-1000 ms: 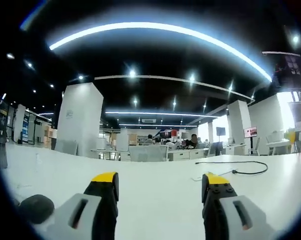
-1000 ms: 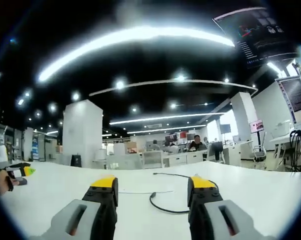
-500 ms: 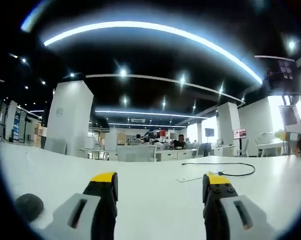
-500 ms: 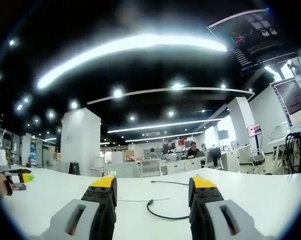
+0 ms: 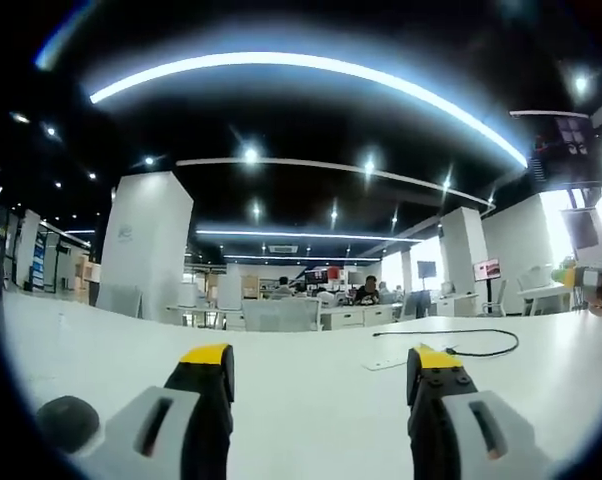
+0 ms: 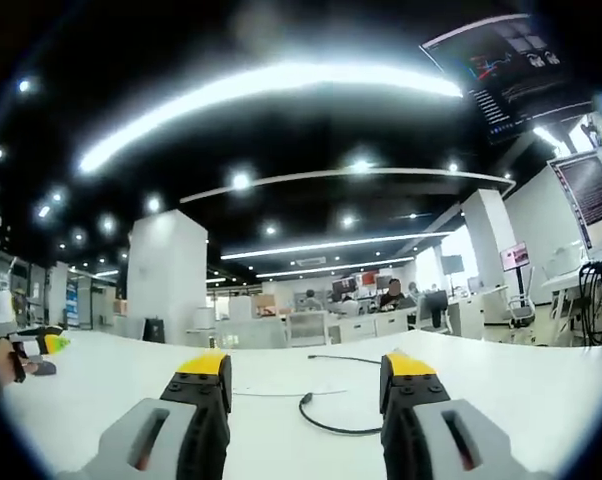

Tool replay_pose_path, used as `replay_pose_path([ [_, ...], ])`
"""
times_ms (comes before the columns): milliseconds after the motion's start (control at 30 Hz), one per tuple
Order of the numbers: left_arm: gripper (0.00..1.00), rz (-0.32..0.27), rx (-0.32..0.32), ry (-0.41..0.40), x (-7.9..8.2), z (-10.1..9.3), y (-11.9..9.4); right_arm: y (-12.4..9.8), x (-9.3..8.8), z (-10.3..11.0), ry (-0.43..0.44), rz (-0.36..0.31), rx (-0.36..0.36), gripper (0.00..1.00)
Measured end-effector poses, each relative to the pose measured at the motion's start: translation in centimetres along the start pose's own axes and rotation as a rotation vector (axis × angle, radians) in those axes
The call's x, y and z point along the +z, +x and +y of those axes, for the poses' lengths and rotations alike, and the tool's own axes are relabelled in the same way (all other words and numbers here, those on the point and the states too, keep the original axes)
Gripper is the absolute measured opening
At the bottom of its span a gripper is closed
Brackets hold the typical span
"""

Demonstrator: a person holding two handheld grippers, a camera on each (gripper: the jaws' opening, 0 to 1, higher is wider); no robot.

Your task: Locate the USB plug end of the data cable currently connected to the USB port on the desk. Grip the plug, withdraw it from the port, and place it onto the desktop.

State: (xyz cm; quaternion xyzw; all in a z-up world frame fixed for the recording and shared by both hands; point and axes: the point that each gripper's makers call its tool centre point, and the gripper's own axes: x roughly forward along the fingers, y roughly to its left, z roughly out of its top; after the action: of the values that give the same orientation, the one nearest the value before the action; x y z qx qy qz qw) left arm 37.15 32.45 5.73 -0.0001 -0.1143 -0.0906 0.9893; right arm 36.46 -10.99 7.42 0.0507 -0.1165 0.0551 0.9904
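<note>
My right gripper (image 6: 304, 385), jaws apart, faces the thin, limp black data cable (image 6: 326, 425); I should pinch its stiff plug, not the cord.

Left claw (image 5: 319, 368), right claw (image 6: 303, 372), grey slotted bodies, black jaws, yellow tips, possibly rubber

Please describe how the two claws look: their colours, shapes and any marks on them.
Both look alike. The left claw has two grey jaws, each with a dark oblong slot, a black inner part and a yellow tip. The right claw has the same grey jaws, slots, black parts and yellow tips. I can read no lettering on them.
</note>
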Motion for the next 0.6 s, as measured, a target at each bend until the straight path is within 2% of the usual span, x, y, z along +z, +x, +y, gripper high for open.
replay_pose_path([
  [267,0.70,-0.010,-0.012,-0.008,0.5,-0.2,-0.1,0.1,0.0,-0.2,0.007,-0.001,-0.007,0.61],
  [400,0.70,-0.021,0.017,0.030,0.7,0.6,-0.1,0.2,-0.1,0.0,-0.007,0.000,-0.003,0.61],
  [533,0.70,-0.003,0.028,-0.030,0.2,1.3,-0.1,0.1,0.1,-0.1,0.002,-0.008,-0.005,0.61],
  [600,0.70,-0.002,0.024,-0.036,0.1,1.2,-0.1,0.0,0.2,-0.2,0.006,-0.014,-0.008,0.61],
])
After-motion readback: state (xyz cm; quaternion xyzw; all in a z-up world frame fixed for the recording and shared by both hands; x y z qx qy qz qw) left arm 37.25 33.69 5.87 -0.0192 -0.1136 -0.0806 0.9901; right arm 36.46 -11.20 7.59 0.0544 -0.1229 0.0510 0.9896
